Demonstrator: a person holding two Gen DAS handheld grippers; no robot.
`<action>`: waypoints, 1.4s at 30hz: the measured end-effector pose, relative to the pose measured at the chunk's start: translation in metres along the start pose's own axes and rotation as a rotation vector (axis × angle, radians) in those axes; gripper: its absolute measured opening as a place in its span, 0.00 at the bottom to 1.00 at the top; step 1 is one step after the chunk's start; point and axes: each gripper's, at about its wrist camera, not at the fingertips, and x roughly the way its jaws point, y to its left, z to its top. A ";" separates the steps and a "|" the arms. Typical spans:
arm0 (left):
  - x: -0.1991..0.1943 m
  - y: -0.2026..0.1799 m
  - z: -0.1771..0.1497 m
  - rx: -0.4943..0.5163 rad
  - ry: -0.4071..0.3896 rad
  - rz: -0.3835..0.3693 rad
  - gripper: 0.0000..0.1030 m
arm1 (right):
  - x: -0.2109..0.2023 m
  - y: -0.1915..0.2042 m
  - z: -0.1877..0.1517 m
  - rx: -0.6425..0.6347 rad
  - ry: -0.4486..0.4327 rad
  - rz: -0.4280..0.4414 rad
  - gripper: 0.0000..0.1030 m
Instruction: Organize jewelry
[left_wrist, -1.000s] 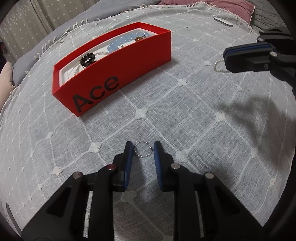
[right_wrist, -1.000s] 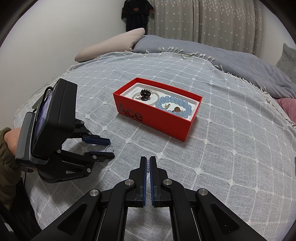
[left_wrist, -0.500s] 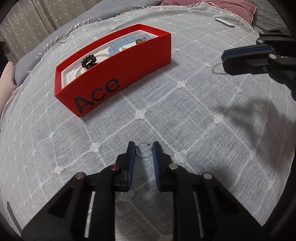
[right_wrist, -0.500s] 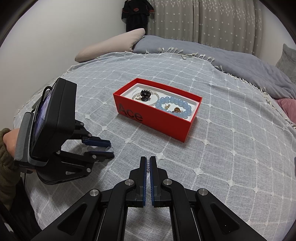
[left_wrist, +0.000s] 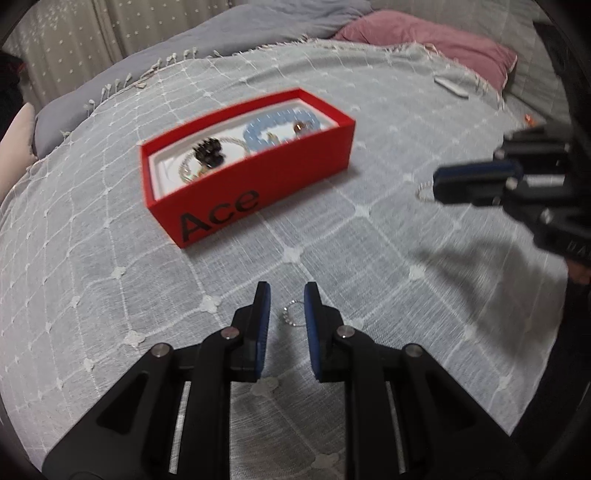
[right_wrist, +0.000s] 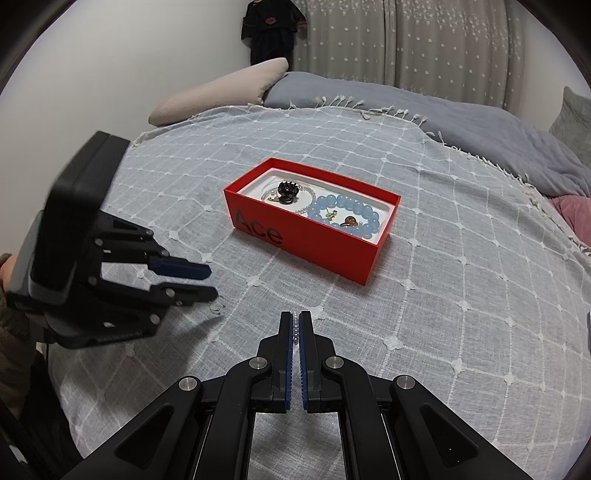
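A red box marked "Ace" (left_wrist: 258, 188) (right_wrist: 306, 243) lies on the grey checked bedspread, holding a blue bead bracelet (right_wrist: 347, 214), a black flower piece (right_wrist: 287, 191) and a thin chain. My left gripper (left_wrist: 287, 293) (right_wrist: 212, 282) hovers open above a small silver bead ring (left_wrist: 293, 314) (right_wrist: 218, 307) that rests on the cloth between its fingers, close to the right pad. My right gripper (right_wrist: 295, 315) (left_wrist: 437, 184) is shut on a pearl bracelet (right_wrist: 295, 326), whose loop (left_wrist: 423, 192) hangs out beyond the tips.
A pink pillow (left_wrist: 424, 40) and a small white object (left_wrist: 450, 86) lie at the far right of the bed. A beige pillow (right_wrist: 221, 96) and grey duvet (right_wrist: 443, 122) sit behind the box, before a curtain.
My left gripper has lifted off the cloth, and the bead ring now sits lower between its fingers, left lying on the bedspread. The right gripper has stayed put.
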 end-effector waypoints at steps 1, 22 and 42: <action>-0.004 0.005 0.003 -0.013 -0.017 -0.010 0.20 | -0.001 0.000 0.001 0.001 -0.002 0.001 0.03; 0.036 -0.021 -0.008 0.117 0.114 0.018 0.54 | -0.001 -0.005 0.006 0.010 -0.011 0.008 0.03; 0.040 -0.013 -0.005 0.082 0.127 -0.002 0.26 | -0.003 -0.005 0.006 0.015 -0.017 0.009 0.03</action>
